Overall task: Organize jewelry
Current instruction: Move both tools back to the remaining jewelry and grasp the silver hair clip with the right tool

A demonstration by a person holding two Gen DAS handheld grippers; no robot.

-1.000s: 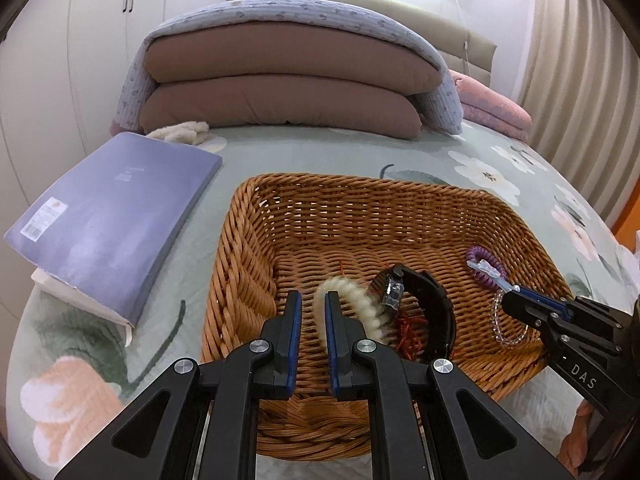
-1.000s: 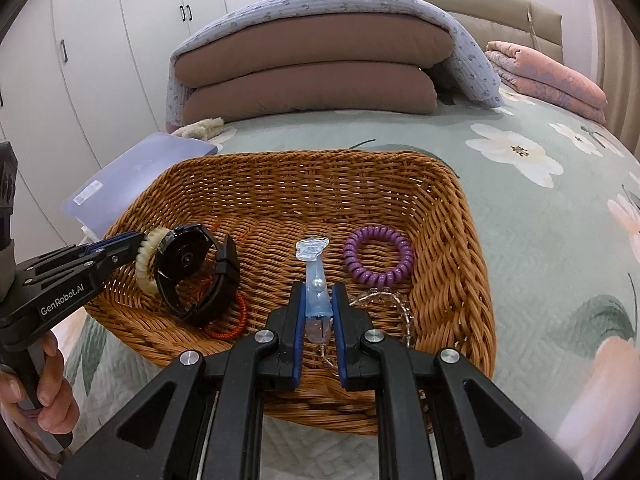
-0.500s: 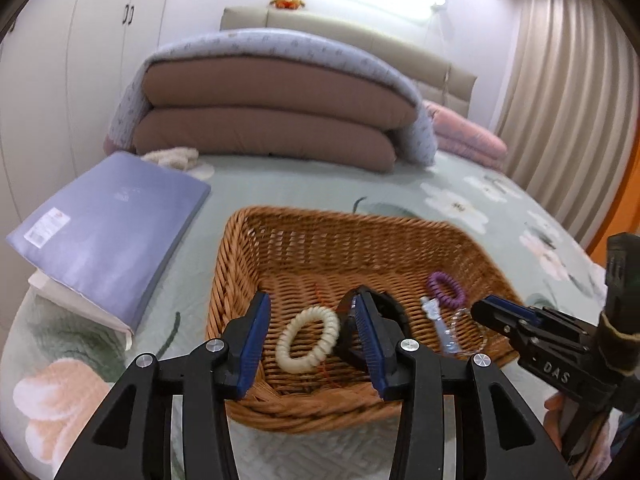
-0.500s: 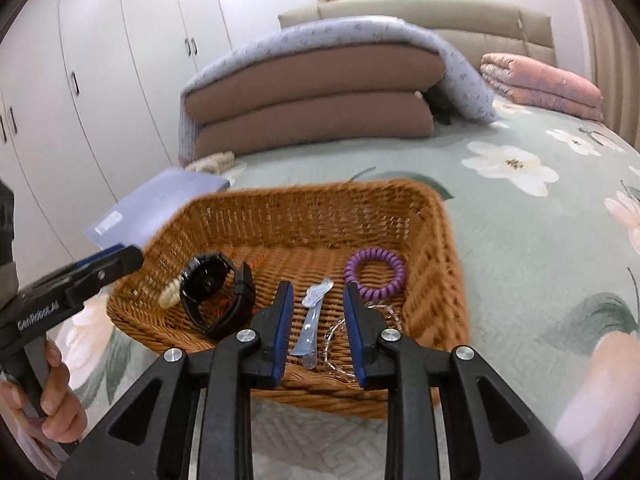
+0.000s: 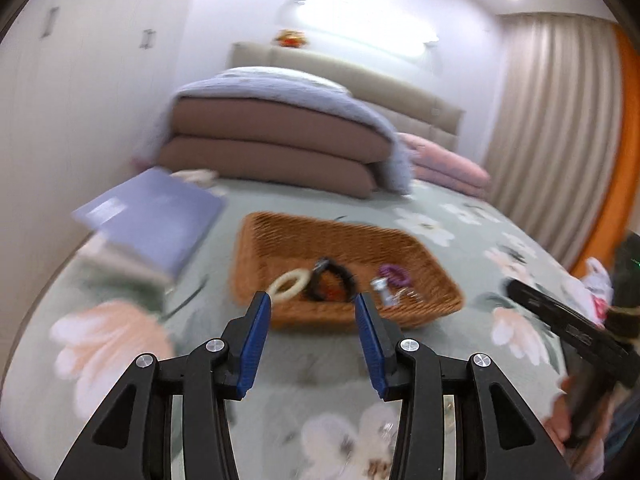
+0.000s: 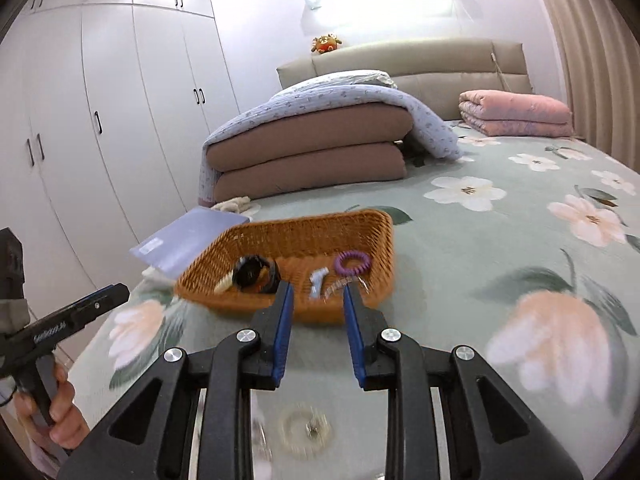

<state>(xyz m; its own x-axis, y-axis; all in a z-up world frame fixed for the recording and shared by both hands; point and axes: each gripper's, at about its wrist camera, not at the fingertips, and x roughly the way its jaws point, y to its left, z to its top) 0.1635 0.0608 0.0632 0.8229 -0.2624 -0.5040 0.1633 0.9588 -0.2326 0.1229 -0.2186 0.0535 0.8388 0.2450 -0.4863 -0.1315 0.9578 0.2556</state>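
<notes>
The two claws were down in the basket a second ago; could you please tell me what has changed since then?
Both pulled back out of the wicker basket. The left claw let go of the cream hair tie, and the right claw released the pale blue clip; both now stand open and empty. The black watch and purple hair tie stayed put.

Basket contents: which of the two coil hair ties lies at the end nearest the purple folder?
The cream coil hair tie, beside the black watch at the basket's folder end. The purple coil hair tie lies at the opposite end.
</notes>
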